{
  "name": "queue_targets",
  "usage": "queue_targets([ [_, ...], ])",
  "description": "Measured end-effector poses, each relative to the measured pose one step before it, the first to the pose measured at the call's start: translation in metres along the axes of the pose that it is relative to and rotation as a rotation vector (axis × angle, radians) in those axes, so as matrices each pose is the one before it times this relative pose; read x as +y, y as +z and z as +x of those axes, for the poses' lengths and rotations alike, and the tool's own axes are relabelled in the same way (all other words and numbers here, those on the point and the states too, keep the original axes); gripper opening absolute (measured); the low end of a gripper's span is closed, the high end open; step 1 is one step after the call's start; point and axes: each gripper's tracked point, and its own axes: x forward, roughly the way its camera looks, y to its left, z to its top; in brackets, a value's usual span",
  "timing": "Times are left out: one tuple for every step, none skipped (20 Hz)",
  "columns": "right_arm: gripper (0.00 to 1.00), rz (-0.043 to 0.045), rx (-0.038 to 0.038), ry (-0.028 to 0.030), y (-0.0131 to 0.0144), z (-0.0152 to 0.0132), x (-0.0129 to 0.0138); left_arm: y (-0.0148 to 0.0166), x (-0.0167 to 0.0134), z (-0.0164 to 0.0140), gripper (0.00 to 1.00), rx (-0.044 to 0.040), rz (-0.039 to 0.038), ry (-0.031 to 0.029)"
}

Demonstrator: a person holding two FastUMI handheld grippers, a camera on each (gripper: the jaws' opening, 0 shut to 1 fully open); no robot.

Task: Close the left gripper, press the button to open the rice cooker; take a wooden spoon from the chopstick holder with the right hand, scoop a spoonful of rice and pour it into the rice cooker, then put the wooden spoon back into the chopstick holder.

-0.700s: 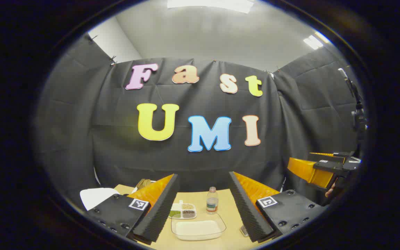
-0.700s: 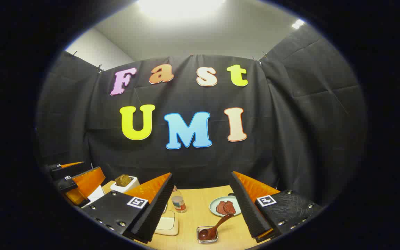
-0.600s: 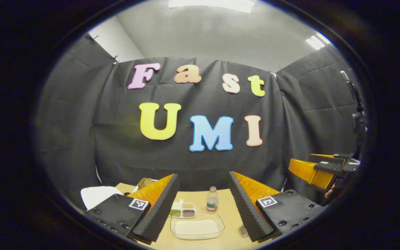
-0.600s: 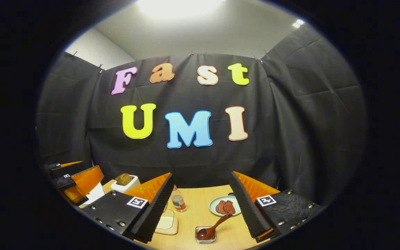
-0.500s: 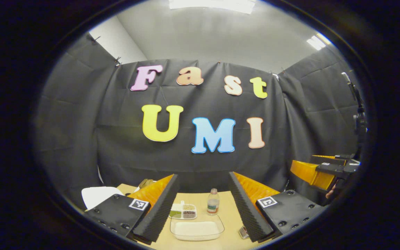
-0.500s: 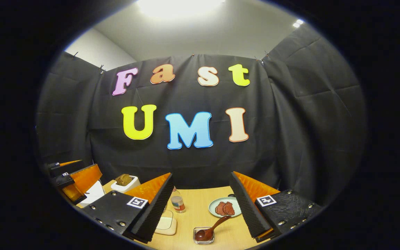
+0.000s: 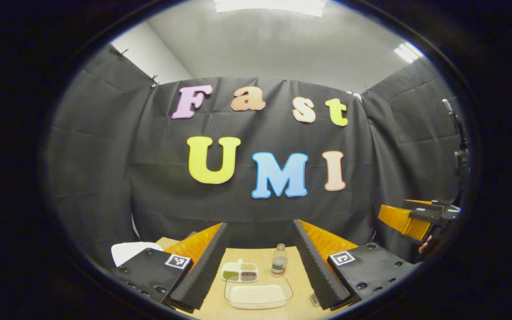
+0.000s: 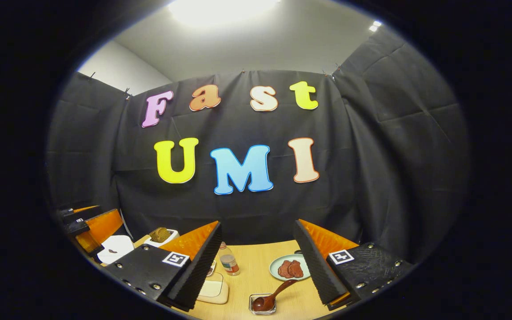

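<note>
The left gripper (image 7: 259, 262) stands open and empty above the table (image 7: 291, 266), and the white rice cooker (image 7: 131, 250) lies to its left, near it.

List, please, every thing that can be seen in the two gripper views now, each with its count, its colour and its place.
table: one, light wood, under everything.
rice tray: one, clear, white rice inside, table's near edge in the left gripper view.
divided dish: one, white, green and brown grains, behind the rice tray.
bottle: one, clear, right of the divided dish.
plate: one, pale green, reddish slices on it, right part of the table.
wooden spoon: one, dark brown, bowl in the holder, handle leaning right.
chopstick holder: one, small and clear, near edge.
toaster: one, white, bread inside, far left.
rice cooker: one, white, left edge.
left gripper: one, fingers open.
right gripper: one, fingers open.
</note>
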Motion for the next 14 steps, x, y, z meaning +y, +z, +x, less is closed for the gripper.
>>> queue_targets([
  [0.98, -0.00594, -0.00914, -0.00111, 0.00263, 0.0009, 0.00455, 0.00139, 0.00332, 0.00061, 0.98, -0.00871, 0.00357, -0.00484],
  [0.98, -0.00492, -0.00302, -0.00551, 0.00177, 0.00137, 0.0031, -0.00236, 0.00356, 0.00175, 0.98, 0.00519, 0.00008, -0.00497],
  [0.98, -0.00046, -0.00696, 0.00326, 0.00105, -0.0002, 0.0057, -0.00166, 0.00264, 0.00041, 0.98, -0.00016, -0.004, -0.00822],
  [0.98, 0.00204, -0.0133, 0.00137, 0.00409, -0.00055, 0.00498, 0.00015, 0.00142, 0.00118, 0.98, -0.00646, -0.01267, -0.0143],
  [0.98, 0.0007, -0.00922, -0.00568, 0.00267, 0.00034, 0.00173, 0.00051, 0.00179, 0.00082, 0.98, -0.00796, -0.02009, -0.01304],
  [0.98, 0.0017, -0.00163, -0.00277, 0.00136, 0.00005, 0.0029, 0.00018, 0.00464, -0.00049, 0.98, 0.00237, -0.01484, -0.00209],
  [0.98, 0.00325, -0.00476, 0.00374, 0.00032, -0.00142, 0.00516, -0.00128, 0.00697, -0.00082, 0.98, 0.00107, 0.00105, 0.00501],
  [0.98, -0.00142, -0.00861, 0.00357, 0.00207, -0.00062, 0.00414, 0.00065, 0.00658, 0.00017, 0.92, -0.00346, 0.00815, 0.0009],
  [0.94, -0.00736, -0.00196, -0.00184, -0.0007, 0.00192, 0.00114, -0.00023, 0.00416, 0.00128, 0.92, 0.00134, 0.00772, 0.00131],
  [0.98, -0.00485, 0.00682, -0.00189, -0.00281, 0.00132, 0.00122, -0.00299, 0.00827, 0.00257, 0.92, 0.01217, 0.01357, 0.0132],
  [0.98, 0.00225, 0.0095, -0.00029, -0.00418, -0.00096, 0.00241, -0.00477, 0.00623, 0.00162, 0.92, 0.01595, 0.00875, 0.00409],
  [0.98, 0.00462, 0.00739, 0.00201, -0.00289, 0.00027, 0.00297, -0.00509, 0.00422, 0.00147, 0.92, 0.01894, -0.00125, -0.00191],
  [0.98, 0.00077, 0.00844, -0.00006, -0.00266, -0.00022, 0.00298, -0.00648, 0.00726, 0.00131, 0.85, 0.02018, -0.00449, 0.00523],
  [0.98, -0.00369, 0.0089, -0.00021, -0.00308, 0.00046, 0.00207, -0.0075, 0.00732, 0.00082, 0.76, 0.02441, -0.00305, -0.00185],
])
